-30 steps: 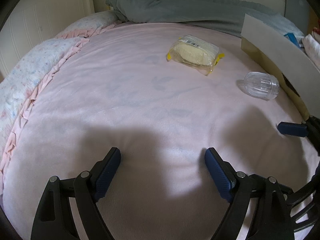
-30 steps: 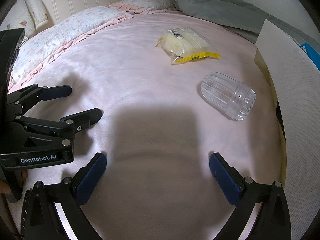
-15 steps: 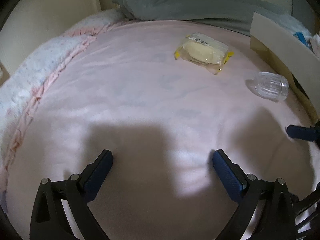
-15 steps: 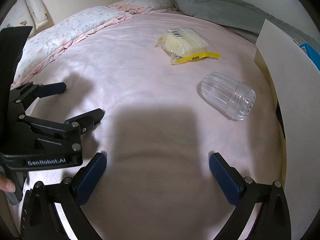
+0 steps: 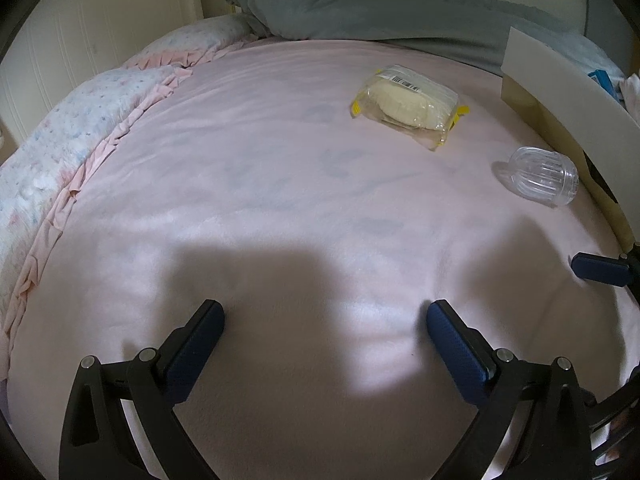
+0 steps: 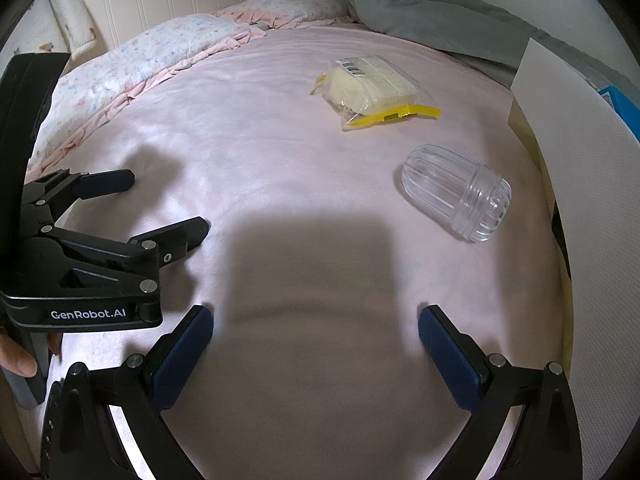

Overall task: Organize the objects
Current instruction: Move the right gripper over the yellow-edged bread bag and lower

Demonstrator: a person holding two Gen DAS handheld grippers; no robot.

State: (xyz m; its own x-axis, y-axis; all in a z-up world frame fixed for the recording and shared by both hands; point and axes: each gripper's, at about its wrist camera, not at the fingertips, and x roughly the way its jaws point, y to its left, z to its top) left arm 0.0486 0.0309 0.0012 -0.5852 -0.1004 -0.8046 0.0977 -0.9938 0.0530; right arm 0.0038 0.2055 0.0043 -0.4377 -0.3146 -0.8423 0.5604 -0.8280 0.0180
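Note:
A clear ribbed plastic jar [image 6: 456, 196] lies on its side on the pink blanket [image 6: 280, 152], close to the box on the right; the left wrist view shows the jar [image 5: 540, 178] too. Farther back lies a clear packet with pale yellow contents [image 6: 372, 86] [image 5: 404, 104]. My right gripper [image 6: 316, 318] is open over bare blanket, short of the jar and to its left. My left gripper [image 5: 324, 316] is open wide, with nothing between its fingers. From the right wrist view, the left gripper [image 6: 164, 204] sits at the left, apart from both objects.
A box with a white upright flap [image 6: 568, 128] [image 5: 560, 92] stands along the right edge. A grey pillow [image 5: 360, 8] lies at the back, and a floral quilt with a pink ruffle [image 5: 60, 128] at the left. A hand [image 6: 16, 360] holds the left gripper's handle.
The left gripper's jaws have spread wider. The right gripper has stayed still, as have the jar and the packet.

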